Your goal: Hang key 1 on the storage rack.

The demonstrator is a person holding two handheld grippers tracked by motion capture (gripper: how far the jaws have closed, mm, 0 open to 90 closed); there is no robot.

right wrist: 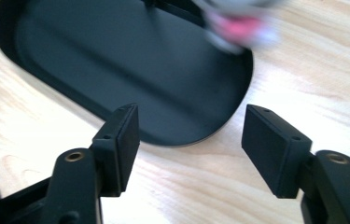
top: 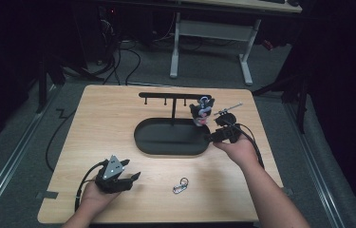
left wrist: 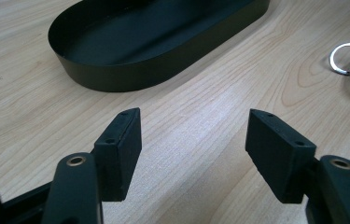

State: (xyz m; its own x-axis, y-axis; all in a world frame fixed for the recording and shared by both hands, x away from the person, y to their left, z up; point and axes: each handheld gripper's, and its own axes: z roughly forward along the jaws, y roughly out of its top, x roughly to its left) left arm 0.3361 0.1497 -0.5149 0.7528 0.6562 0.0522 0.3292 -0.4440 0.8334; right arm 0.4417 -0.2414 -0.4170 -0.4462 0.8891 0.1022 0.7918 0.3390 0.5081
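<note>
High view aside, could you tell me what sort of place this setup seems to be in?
Probably a lab or recording room: a wooden table stands on grey carpet, cables trail across the floor behind it, and a white-legged desk stands further back in dim surroundings.

Your table (top: 118,114) is pale wood-grain board with a smooth, faintly sheened surface. The oval tray (left wrist: 116,79) looks like matt black metal, smooth and without glare, and the rack (top: 173,96) above it has the same dull black finish. The key ring (left wrist: 347,58) is bright polished metal. Your left gripper (left wrist: 193,154) and right gripper (right wrist: 191,149) carry matt black pads, seemingly plastic.
</note>
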